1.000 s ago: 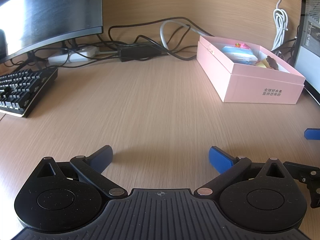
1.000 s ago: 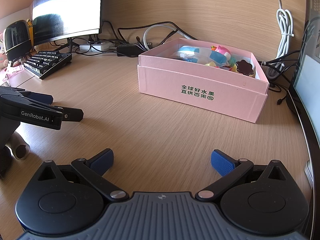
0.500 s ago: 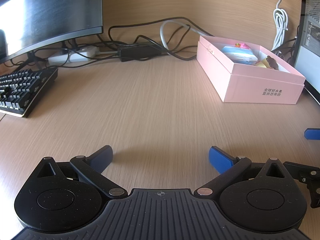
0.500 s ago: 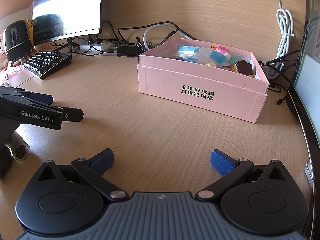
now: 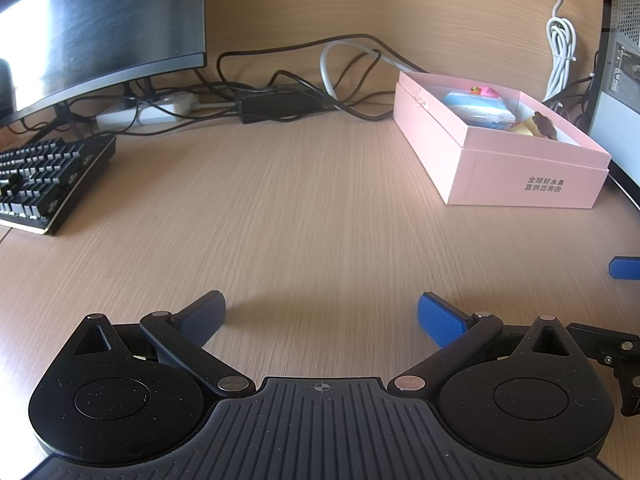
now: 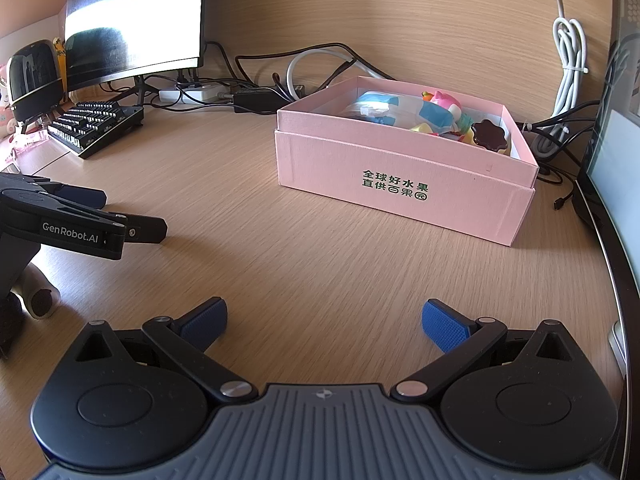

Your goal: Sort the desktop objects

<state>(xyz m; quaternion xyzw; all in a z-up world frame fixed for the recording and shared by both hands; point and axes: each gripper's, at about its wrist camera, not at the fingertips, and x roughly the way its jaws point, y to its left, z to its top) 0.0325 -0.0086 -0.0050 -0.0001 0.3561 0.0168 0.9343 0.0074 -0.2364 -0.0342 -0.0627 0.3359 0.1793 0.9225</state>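
A pink cardboard box (image 6: 404, 184) stands on the wooden desk (image 6: 304, 256), also in the left wrist view (image 5: 516, 176). Inside lie a blue-and-white packet (image 6: 384, 108), a pink toy (image 6: 444, 100) and a dark brown flower-shaped piece (image 6: 490, 134). My left gripper (image 5: 322, 314) is open and empty above bare desk, left of the box. My right gripper (image 6: 324, 320) is open and empty in front of the box. The left gripper's body (image 6: 80, 224) shows at the left of the right wrist view.
A black keyboard (image 5: 44, 176) and a monitor (image 5: 92, 20) stand at the left. Cables and a power strip (image 5: 148, 110) run along the back wall. A coiled white cable (image 6: 568, 64) hangs at the right. A dark screen edge (image 6: 616, 248) borders the right.
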